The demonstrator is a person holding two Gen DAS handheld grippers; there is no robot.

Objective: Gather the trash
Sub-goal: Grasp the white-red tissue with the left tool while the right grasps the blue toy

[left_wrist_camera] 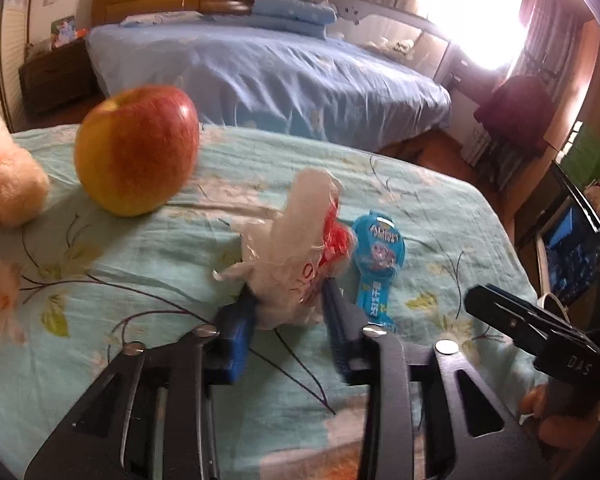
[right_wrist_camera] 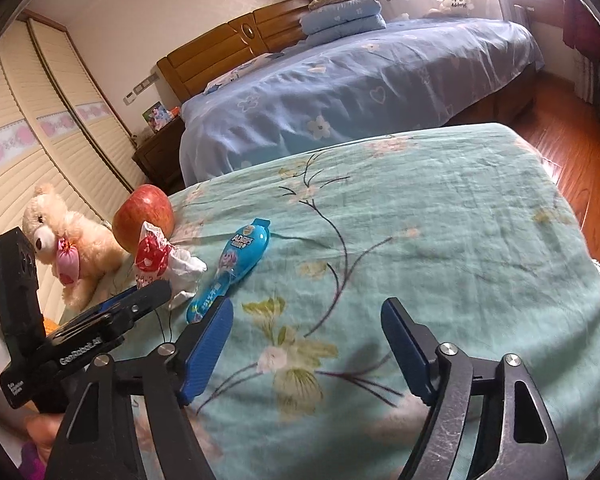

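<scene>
Your left gripper [left_wrist_camera: 288,300] has its fingers pressed on a crumpled white and red plastic wrapper [left_wrist_camera: 300,256], which stands up between them above the floral green sheet [right_wrist_camera: 440,220]. A blue toothbrush pack [left_wrist_camera: 378,264] lies just right of it, and a red apple [left_wrist_camera: 138,150] and a plush bear [right_wrist_camera: 60,236] sit to the left. Your right gripper [right_wrist_camera: 308,344] hangs wide open over bare sheet, holding nothing.

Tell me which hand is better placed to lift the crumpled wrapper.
Left: its fingers already pinch the crumpled wrapper. The right gripper stands open over bare sheet, apart from it.
</scene>
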